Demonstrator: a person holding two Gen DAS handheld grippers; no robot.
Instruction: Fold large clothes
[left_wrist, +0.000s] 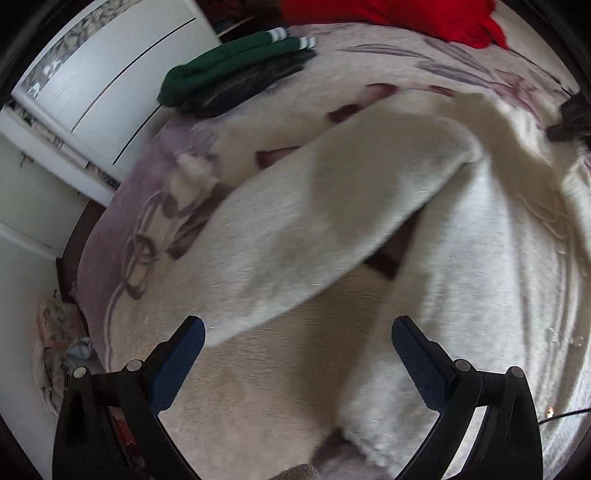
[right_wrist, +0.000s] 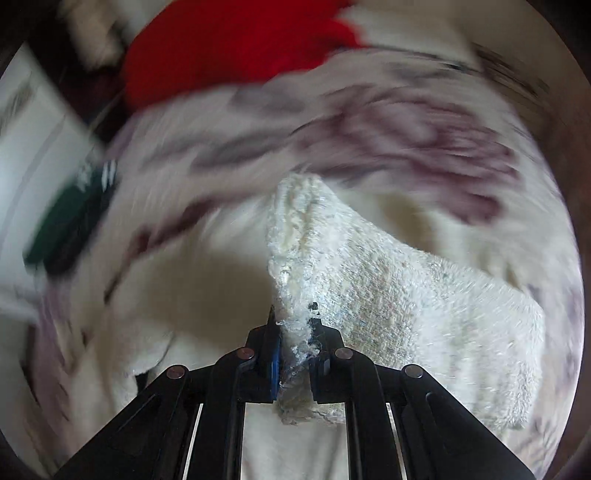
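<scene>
I judge the fold barely begun: my right hand-held gripper (right_wrist: 293, 332) is clamped on an edge of the fluffy white garment (left_wrist: 480, 258), which sprawls unfolded on the bed (left_wrist: 155, 177) ahead of my left hand-held gripper (left_wrist: 297, 332), jaws apart and empty.

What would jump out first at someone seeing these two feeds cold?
The right gripper is clamped on a fold of the fuzzy white garment, which fills the middle of both views over a floral blanket. The left gripper hangs open and empty above it. Beyond lie a red garment at the far edge and a folded green and dark pile to its left.
</scene>
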